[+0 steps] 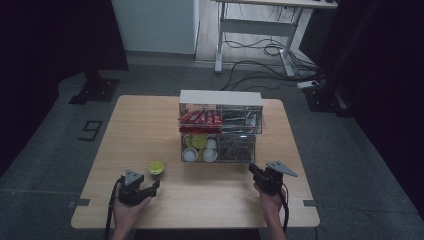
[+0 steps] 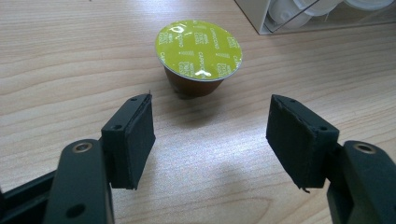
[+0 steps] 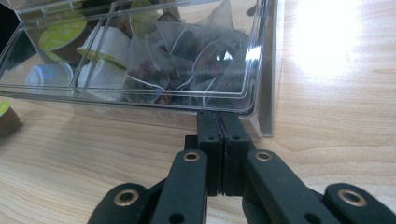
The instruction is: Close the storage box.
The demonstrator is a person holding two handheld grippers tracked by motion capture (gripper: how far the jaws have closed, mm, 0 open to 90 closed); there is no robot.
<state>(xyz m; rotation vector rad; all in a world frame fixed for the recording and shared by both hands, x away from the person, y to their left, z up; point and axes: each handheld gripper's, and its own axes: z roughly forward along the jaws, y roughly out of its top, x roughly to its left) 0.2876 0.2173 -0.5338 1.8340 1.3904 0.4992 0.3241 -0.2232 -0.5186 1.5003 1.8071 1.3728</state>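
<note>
A coffee capsule [image 2: 198, 58] with a lime-green foil lid and brown body stands upright on the wooden table [image 1: 150, 125], left of a clear organiser; from above the capsule [image 1: 156, 167] is a small green disc. My left gripper [image 2: 210, 140] is open, its jaws spread wide just short of the capsule, nothing between them. From above the left gripper [image 1: 152, 186] sits below the capsule. My right gripper [image 3: 220, 122] is shut with nothing in it, its tips close to the front wall of the organiser's lower tray [image 3: 140, 100]; from above the right gripper [image 1: 253, 170] is at the organiser's front right.
The clear two-tier organiser [image 1: 220, 131] stands mid-table: red sachets [image 1: 201, 118] and dark packets on top, capsules, white pods [image 1: 191, 154] and tea bags [image 3: 187, 51] below. Behind the table are a white desk frame [image 1: 255, 27] and floor cables.
</note>
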